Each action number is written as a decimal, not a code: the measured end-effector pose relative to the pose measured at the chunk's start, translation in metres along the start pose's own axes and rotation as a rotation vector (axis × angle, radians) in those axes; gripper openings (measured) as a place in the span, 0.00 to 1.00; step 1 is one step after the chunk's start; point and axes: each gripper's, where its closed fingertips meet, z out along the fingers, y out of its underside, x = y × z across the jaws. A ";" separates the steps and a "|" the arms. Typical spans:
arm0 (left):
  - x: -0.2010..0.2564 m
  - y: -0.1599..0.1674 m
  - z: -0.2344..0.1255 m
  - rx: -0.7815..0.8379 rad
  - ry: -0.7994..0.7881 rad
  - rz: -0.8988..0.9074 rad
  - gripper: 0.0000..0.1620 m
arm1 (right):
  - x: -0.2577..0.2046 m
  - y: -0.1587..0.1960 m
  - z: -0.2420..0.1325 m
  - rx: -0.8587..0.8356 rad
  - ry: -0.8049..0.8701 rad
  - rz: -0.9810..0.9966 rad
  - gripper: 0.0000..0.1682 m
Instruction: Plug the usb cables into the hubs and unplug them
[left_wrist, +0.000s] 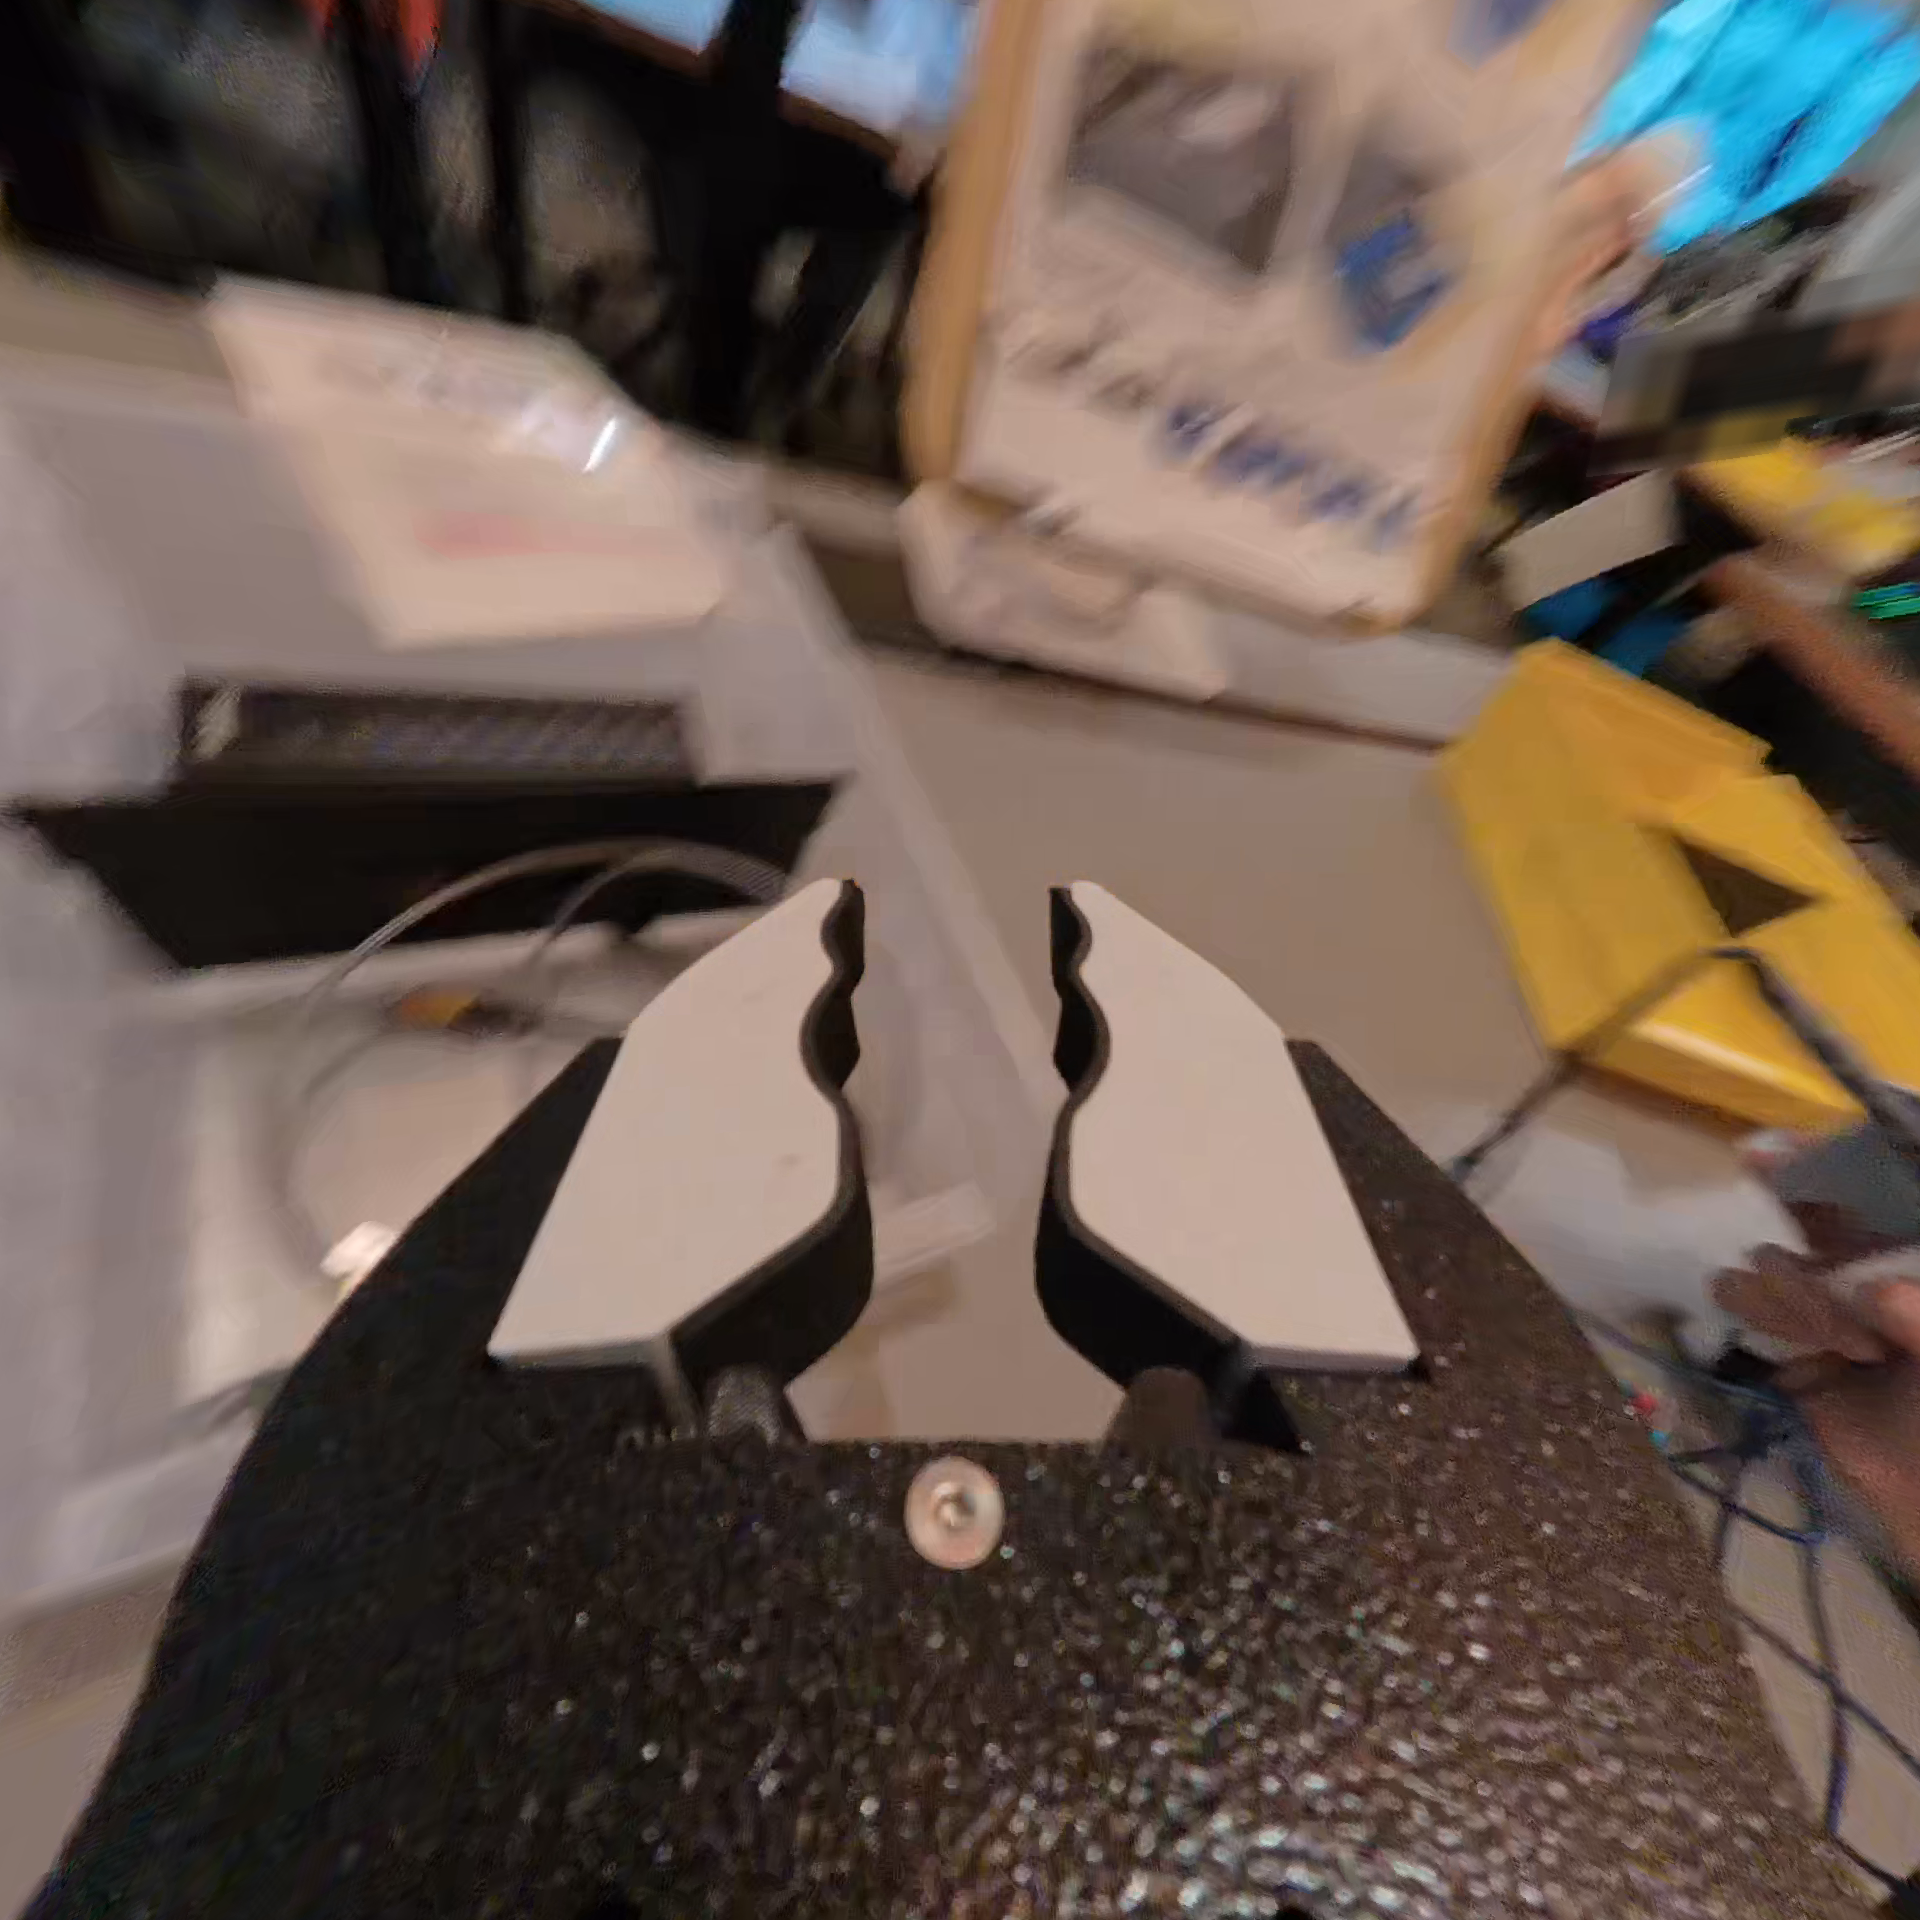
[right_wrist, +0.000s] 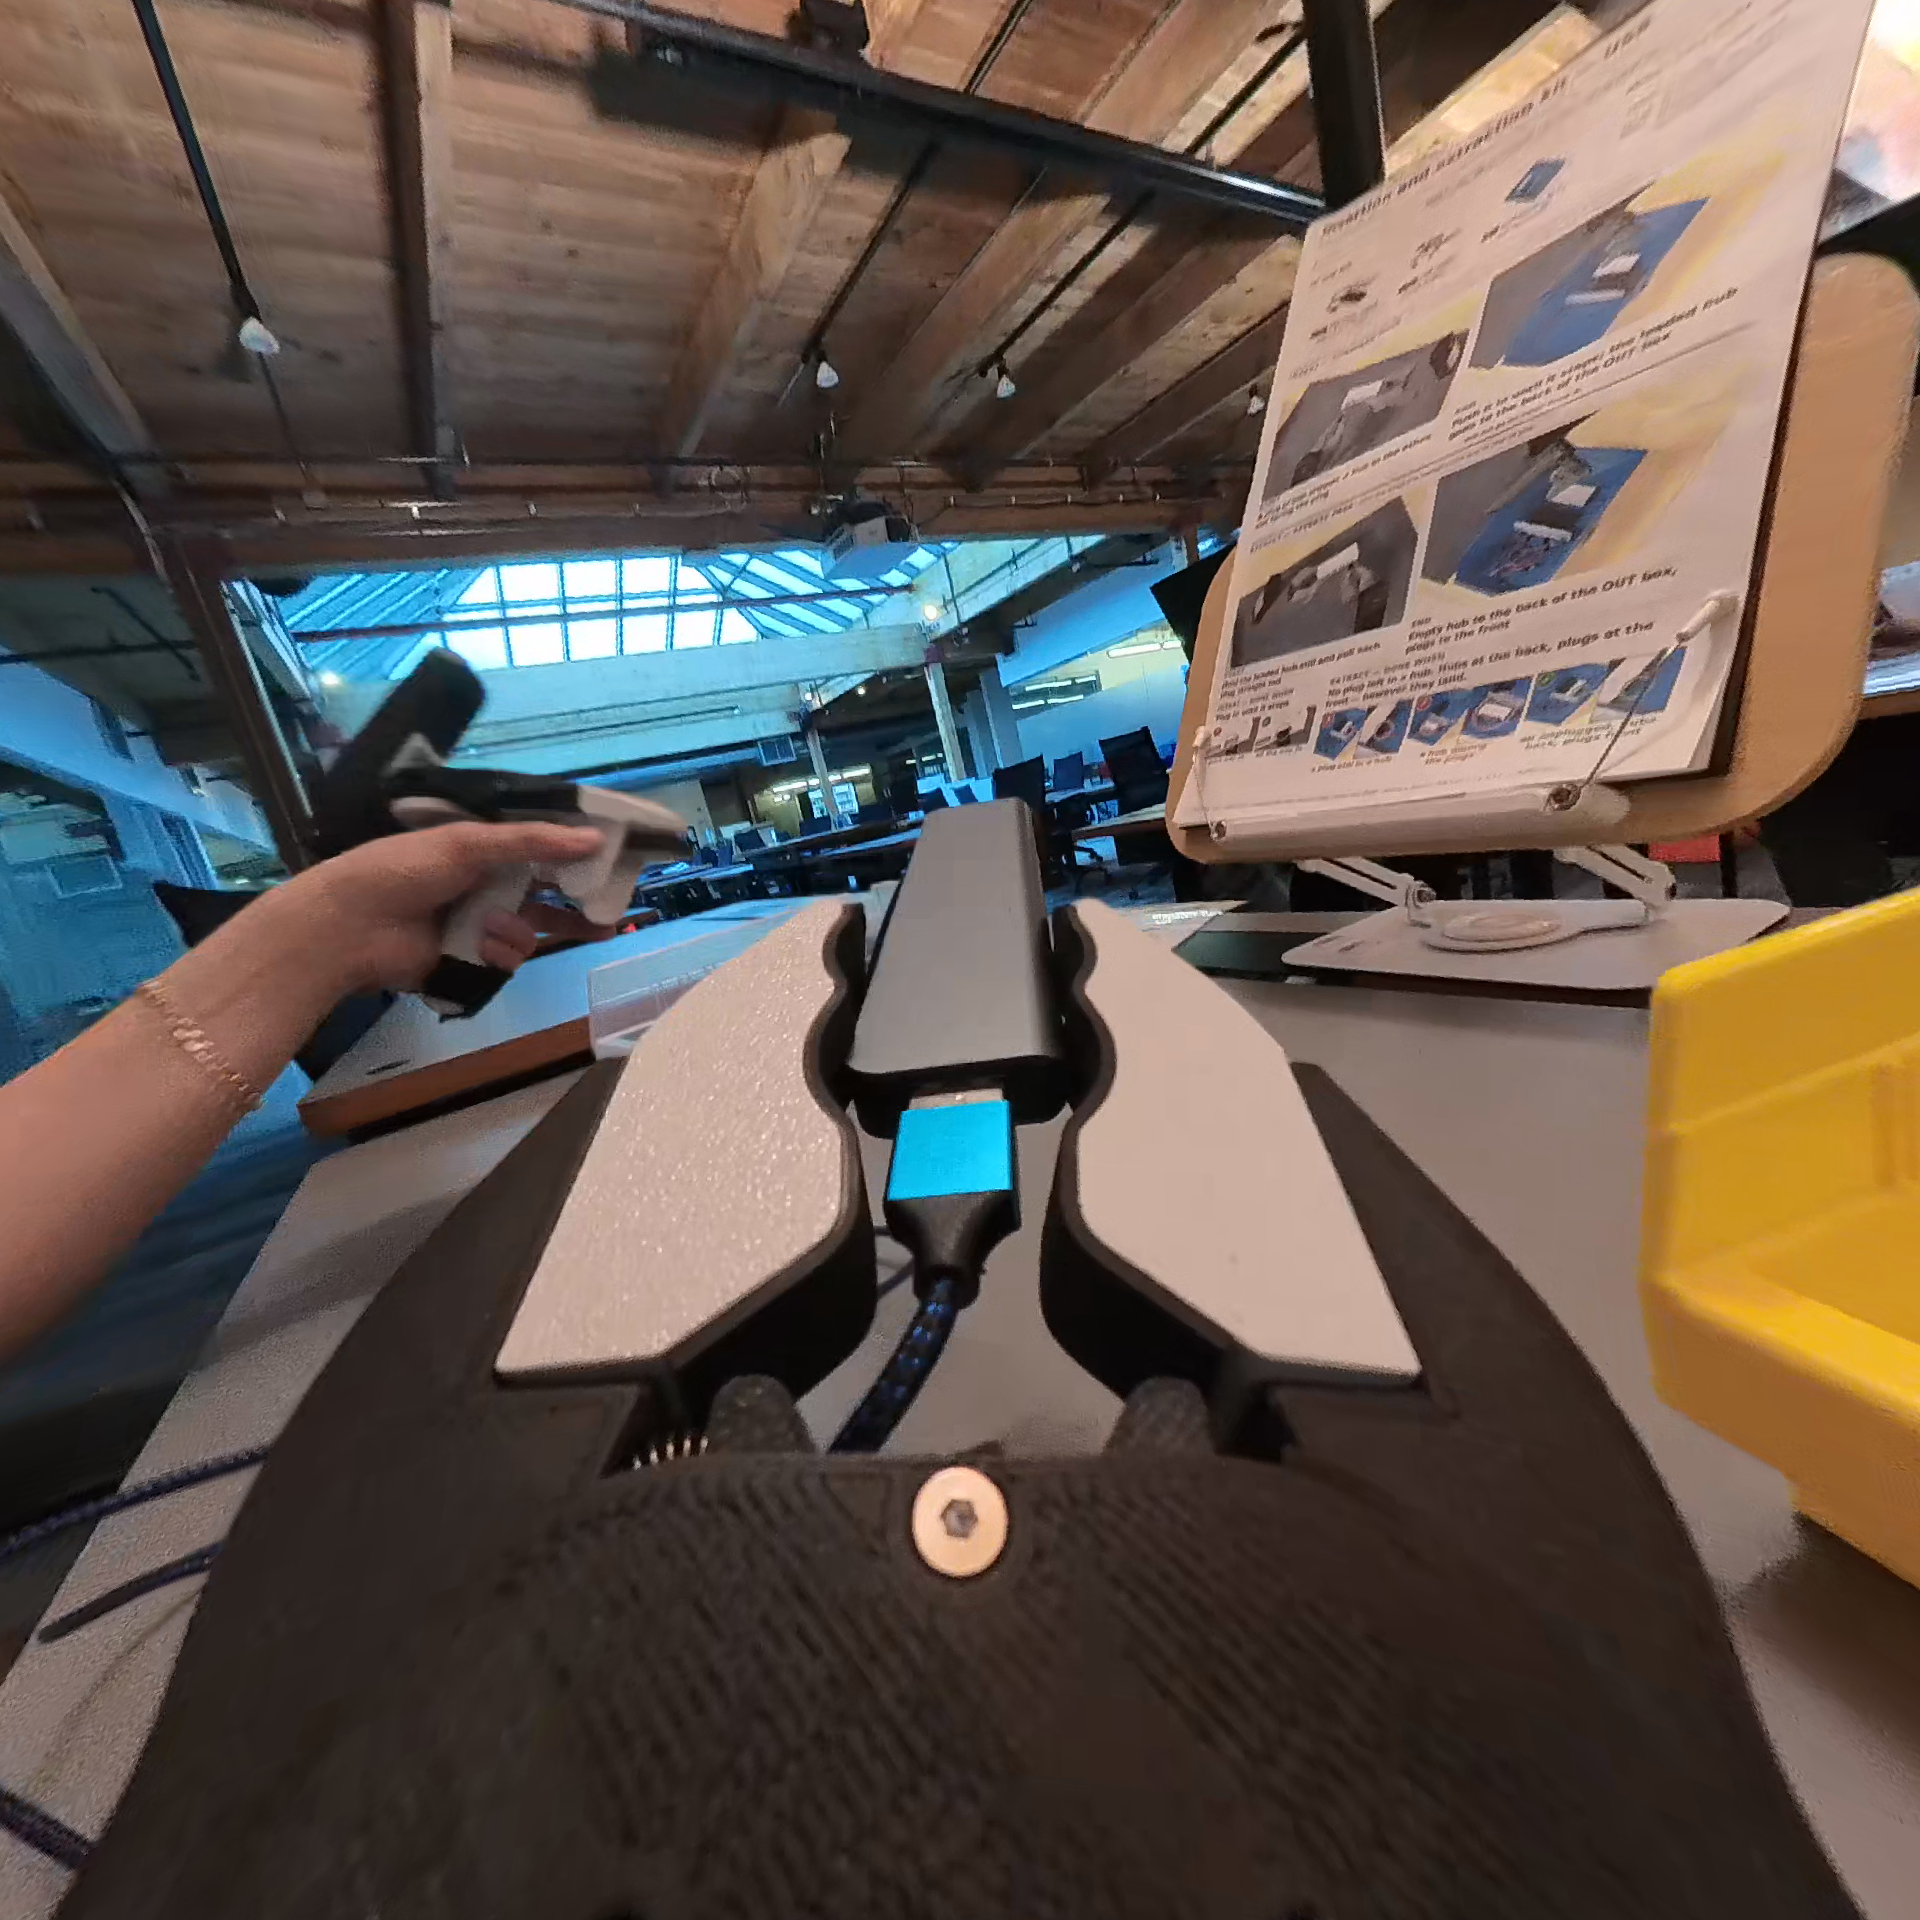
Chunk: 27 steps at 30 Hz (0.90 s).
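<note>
Right wrist view, jaws clamping black hub (right_wrist: 961, 935), left gripper (left_wrist: 956, 914) parted, empty.

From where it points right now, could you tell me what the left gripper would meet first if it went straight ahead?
Between the open fingers of the left gripper lies only bare table; farther on stands a white holder base under a propped sheet. The view is blurred, so depth is uncertain.

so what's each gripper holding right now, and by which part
The right gripper is shut on the black hub, clamping its long sides near the end where the blue plug sits. The left gripper is open and holds nothing.
</note>
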 end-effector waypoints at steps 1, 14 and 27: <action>-0.035 0.012 0.006 -0.103 -0.065 -0.046 0.21 | 0.000 0.003 0.001 -0.005 -0.001 0.005 0.21; -0.117 0.113 0.080 -0.842 -0.316 -0.145 0.20 | -0.006 0.004 0.003 -0.006 -0.055 0.003 0.21; -0.068 -0.026 0.002 -0.432 -0.493 0.522 0.02 | -0.003 0.001 0.000 0.011 -0.069 0.052 0.21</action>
